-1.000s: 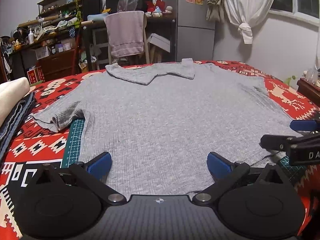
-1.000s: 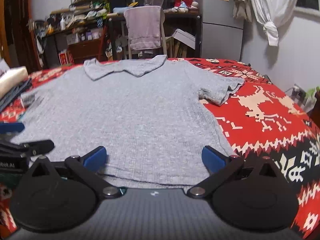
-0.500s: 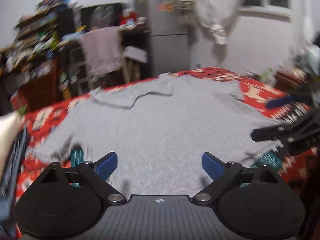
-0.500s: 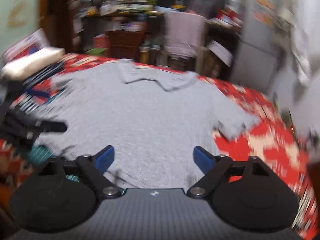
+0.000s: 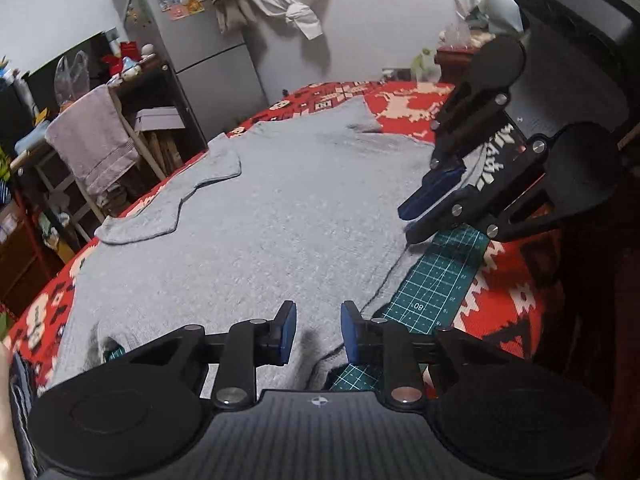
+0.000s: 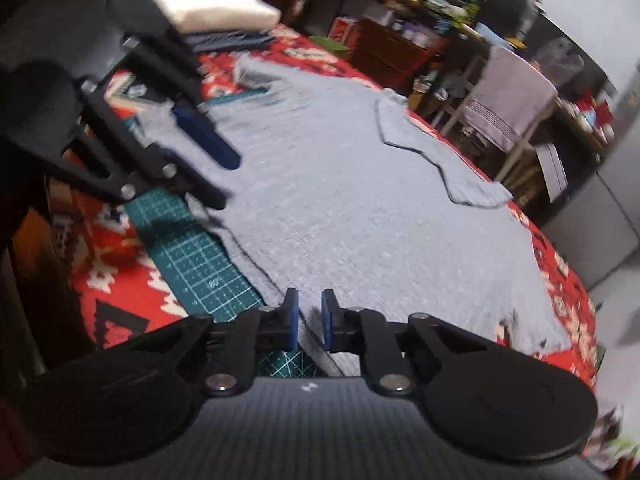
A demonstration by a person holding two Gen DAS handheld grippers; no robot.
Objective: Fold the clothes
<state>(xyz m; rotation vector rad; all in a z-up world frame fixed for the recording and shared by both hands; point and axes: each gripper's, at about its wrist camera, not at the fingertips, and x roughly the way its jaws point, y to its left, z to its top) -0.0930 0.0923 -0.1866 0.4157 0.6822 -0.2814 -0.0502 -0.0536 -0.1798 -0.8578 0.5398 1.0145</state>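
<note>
Both grippers, left gripper (image 5: 316, 334) and right gripper (image 6: 310, 320), now narrowed over grey shirt (image 5: 280, 216) hem.

dim indoor light | right view motion-blurred – left sharper | fisheye bending, dark corners

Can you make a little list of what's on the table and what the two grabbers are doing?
shirt: grey, spread flat, collar away from the cameras
cloth: red patterned, covers the table
mat: green grid, partly under the shirt
left gripper: at the shirt's near hem, jaws narrowed around a raised bit of fabric, small gap left
right gripper: at the hem too, jaws almost closed on the edge
towel: hangs on a chair behind the table
</note>
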